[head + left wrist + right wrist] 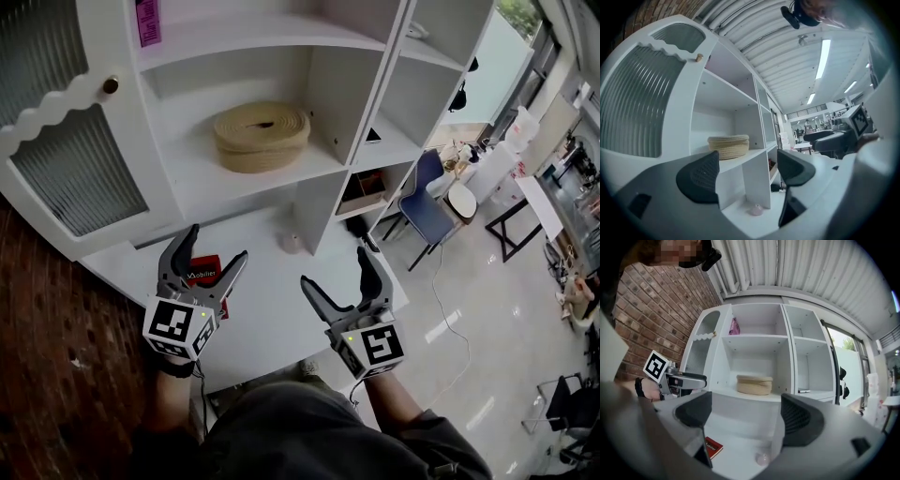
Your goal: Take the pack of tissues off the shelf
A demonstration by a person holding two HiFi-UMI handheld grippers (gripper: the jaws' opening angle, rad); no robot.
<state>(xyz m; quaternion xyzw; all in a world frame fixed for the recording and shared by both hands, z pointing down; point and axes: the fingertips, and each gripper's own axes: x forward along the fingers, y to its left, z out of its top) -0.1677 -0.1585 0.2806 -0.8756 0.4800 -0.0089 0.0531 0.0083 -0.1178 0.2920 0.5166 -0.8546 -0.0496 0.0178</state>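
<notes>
A small pink pack (pixel 147 21) stands on an upper shelf of the white shelf unit (pixel 323 103); in the right gripper view the pink pack (pixel 734 327) sits at the left of that top shelf. My left gripper (pixel 217 242) is held level in front of the low counter, open and empty, well below the pack. My right gripper (pixel 334 264) hangs beside it, also open with nothing between its fingers. In the left gripper view the left gripper (pixel 747 161) faces the shelf openings. The right gripper (pixel 745 408) looks at the whole unit.
A woven straw basket (pixel 262 134) fills the middle shelf. On the white counter (pixel 272 309) lie a red booklet (pixel 202 269) and a small pink round object (pixel 292 243). A ribbed-glass cabinet door (pixel 75 169) is at the left, a blue chair (pixel 427 202) at the right.
</notes>
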